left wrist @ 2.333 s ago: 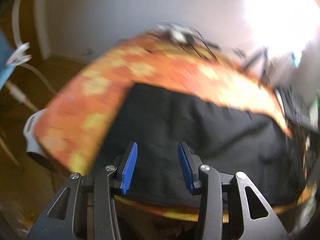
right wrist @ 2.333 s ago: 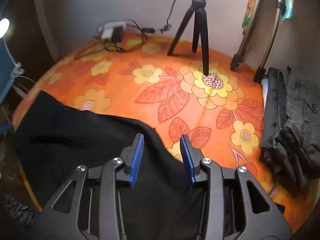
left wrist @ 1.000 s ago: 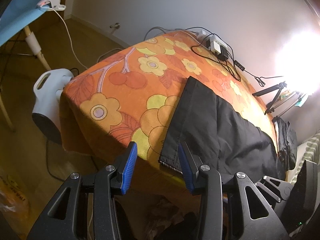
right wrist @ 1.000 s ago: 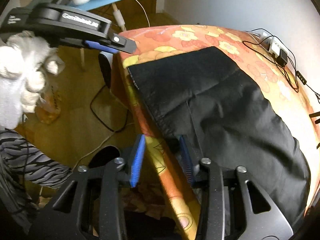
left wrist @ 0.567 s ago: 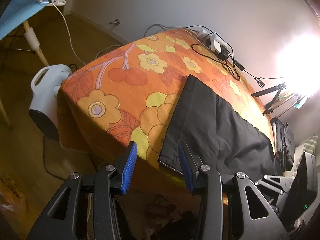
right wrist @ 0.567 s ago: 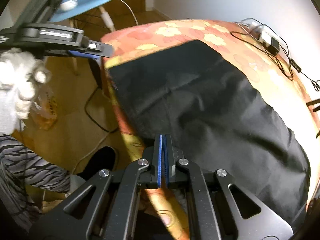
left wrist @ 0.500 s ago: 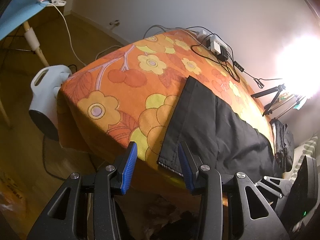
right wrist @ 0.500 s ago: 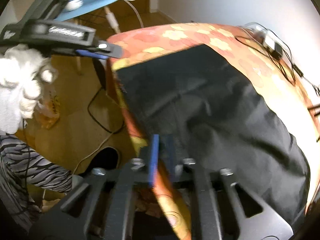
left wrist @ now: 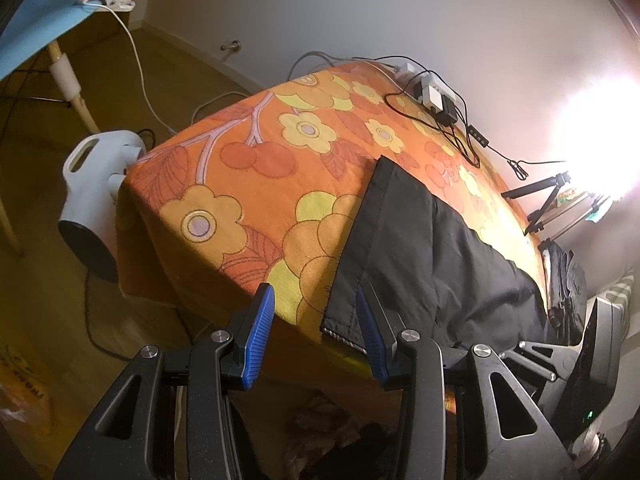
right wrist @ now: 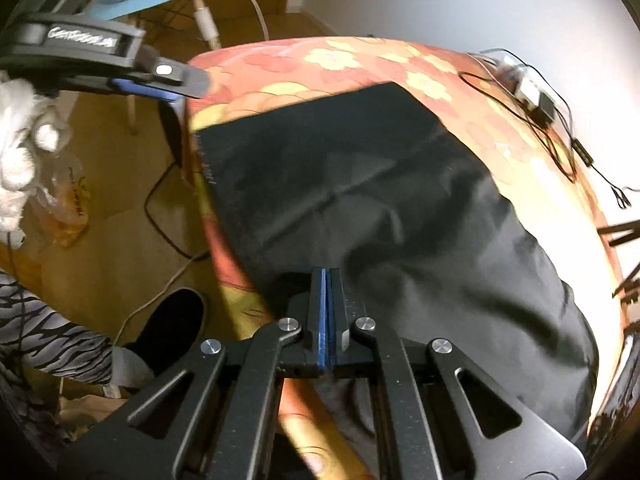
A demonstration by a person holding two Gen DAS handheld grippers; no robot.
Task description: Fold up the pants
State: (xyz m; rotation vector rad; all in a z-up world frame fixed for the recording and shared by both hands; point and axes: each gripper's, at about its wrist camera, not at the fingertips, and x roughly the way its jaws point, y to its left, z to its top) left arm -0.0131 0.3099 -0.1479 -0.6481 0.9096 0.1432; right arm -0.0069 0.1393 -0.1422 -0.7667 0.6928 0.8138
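Black pants (left wrist: 420, 248) lie spread on the orange flowered tablecloth (left wrist: 248, 184). In the left wrist view their hem corner (left wrist: 340, 320) hangs at the near table edge. My left gripper (left wrist: 316, 332) stands open just before it, the hem close to the right pad and untouched. In the right wrist view the pants (right wrist: 380, 200) fill the middle. My right gripper (right wrist: 325, 276) is shut on their near side edge, and creases run in towards its tips. A white-gloved hand (right wrist: 20, 140) holds the left gripper (right wrist: 176, 84) at the upper left.
A power strip and cables (left wrist: 436, 100) lie at the table's far side, with small tripods (left wrist: 552, 200) and a pile of dark clothes (left wrist: 564, 280) to the right. On the floor stand a white heater (left wrist: 96, 184) and a blue chair (left wrist: 40, 32). A person's shoe (right wrist: 172, 324) is near the table.
The right gripper's jaws stood open astride the pants' near edge a second ago and are now pressed together on it. The left gripper has kept its place and its opening.
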